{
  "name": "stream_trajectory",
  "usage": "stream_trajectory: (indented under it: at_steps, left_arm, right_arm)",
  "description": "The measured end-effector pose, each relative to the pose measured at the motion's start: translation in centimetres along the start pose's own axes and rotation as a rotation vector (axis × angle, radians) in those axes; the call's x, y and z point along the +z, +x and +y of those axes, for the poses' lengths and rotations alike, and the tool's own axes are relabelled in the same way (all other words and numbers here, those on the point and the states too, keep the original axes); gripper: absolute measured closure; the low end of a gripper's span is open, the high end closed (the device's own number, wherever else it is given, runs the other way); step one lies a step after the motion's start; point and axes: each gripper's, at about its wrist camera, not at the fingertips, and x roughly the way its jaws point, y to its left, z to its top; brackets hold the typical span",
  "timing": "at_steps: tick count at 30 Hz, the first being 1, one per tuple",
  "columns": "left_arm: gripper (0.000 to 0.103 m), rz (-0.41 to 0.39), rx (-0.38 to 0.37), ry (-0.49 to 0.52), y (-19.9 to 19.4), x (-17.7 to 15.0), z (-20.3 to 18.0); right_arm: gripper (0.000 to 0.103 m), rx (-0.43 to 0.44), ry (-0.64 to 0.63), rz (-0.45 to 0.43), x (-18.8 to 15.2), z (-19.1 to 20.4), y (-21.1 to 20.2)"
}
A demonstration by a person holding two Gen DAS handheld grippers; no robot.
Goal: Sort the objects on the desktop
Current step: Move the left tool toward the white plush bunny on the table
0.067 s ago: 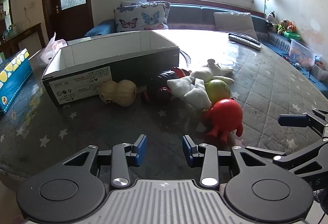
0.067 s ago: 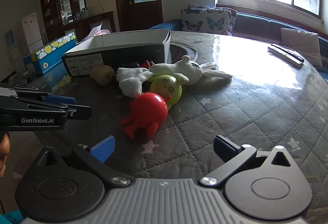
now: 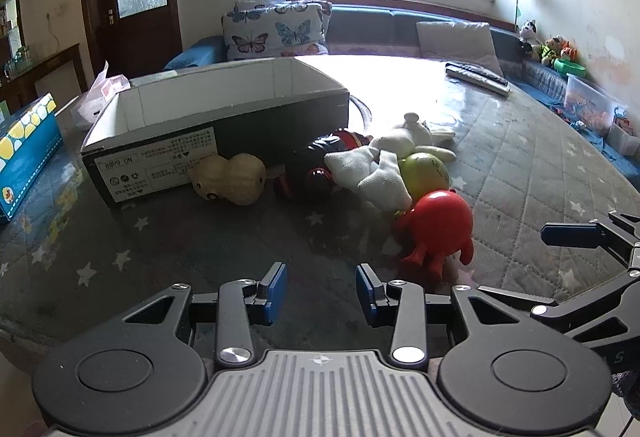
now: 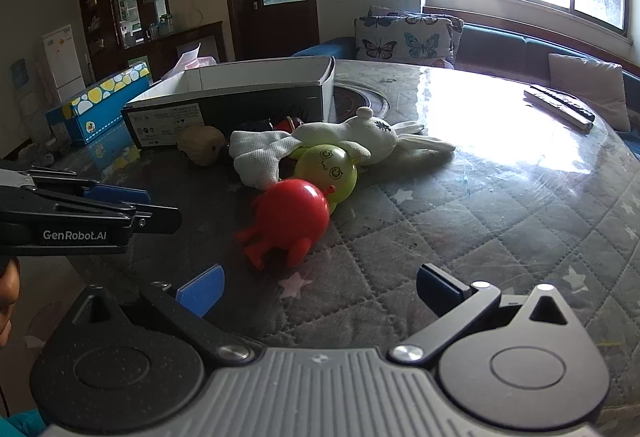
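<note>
Toys [image 3: 400, 173] crowding box [image 3: 216, 141] front

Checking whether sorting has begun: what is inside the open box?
The box shows only bare white inner walls in both views. Its floor is hidden behind the near wall, so anything lying low inside cannot be seen.

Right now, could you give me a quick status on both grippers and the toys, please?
Left gripper open, empty. Right gripper open wide, empty, red toy nearest ahead. Toys piled beside the box, none inside that shows.
</note>
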Motion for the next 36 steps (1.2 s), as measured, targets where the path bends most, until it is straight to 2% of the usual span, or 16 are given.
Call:
stream_trajectory:
  at_steps: [2,3,8,15,32,36]
  left_arm:
    - [0.062,0.013,-0.001,-0.004,0.2,0.0,0.1]
    - [0.062,0.044,0.0,-0.003,0.9,0.2,0.1]
    - [0.062,0.037,-0.008,-0.01,0.5,-0.3,0.0]
    - [0.062,0.085,0.025,-0.021,1.4,0.0,0.2]
    - [0.062,0.102,0.096,-0.015,1.9,0.7,0.6]
    - [0.062,0.11,0.094,-0.017,2.1,0.9,0.8]
  right_arm:
    - [0.0,0.001,0.002,0.002,0.1,-0.2,0.1]
    - [0.0,0.001,0.003,0.003,0.1,-0.3,0.1]
    - [0.0,-0.003,0.006,0.007,-0.3,0.4,0.2]
    - [0.0,0.005,-0.001,0.019,-0.3,0.1,0.5]
    - [0.0,0.029,-0.025,0.053,0.1,0.2,1.8]
    - [0.0,0.032,-0.026,0.058,0.2,0.1,2.0]
